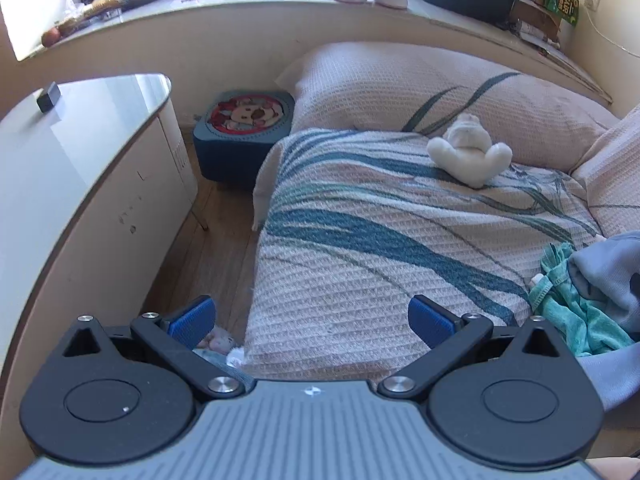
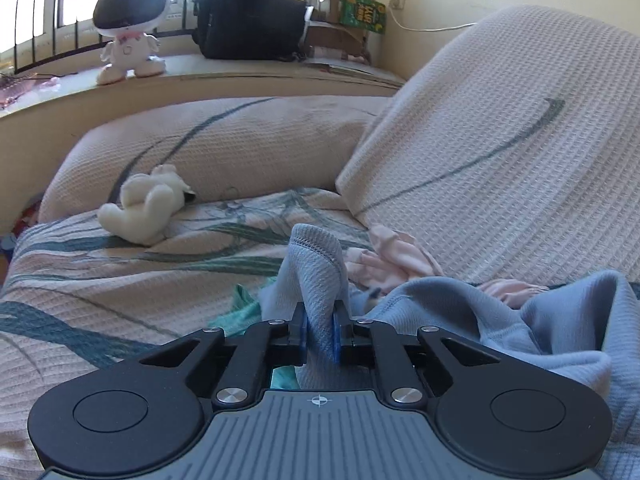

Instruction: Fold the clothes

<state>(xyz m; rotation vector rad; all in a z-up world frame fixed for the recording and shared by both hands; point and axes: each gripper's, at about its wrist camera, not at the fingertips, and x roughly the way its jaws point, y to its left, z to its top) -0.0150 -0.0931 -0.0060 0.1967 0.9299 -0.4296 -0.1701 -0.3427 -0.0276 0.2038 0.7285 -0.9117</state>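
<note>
A: Status of right gripper point(image 2: 320, 336)?
B: Jaws clenched on a fold of the blue garment point(image 2: 316, 268), fold standing upright near the sofa point(image 2: 120, 280) front edge.
A: Left gripper point(image 1: 312, 320)?
B: Jaws released, empty.

Bare cover point(image 1: 360, 248) lies open between plush toy point(image 1: 470, 156) and clothes heap point(image 1: 580, 300).

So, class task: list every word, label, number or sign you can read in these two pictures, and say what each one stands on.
Green carton on the window ledge: yellow print, too blurred to read.
Same green carton in the left view: pale characters, too blurred to read.
Blue box on the floor: a cartoon picture, no readable words.
Nothing else carries text.
</note>
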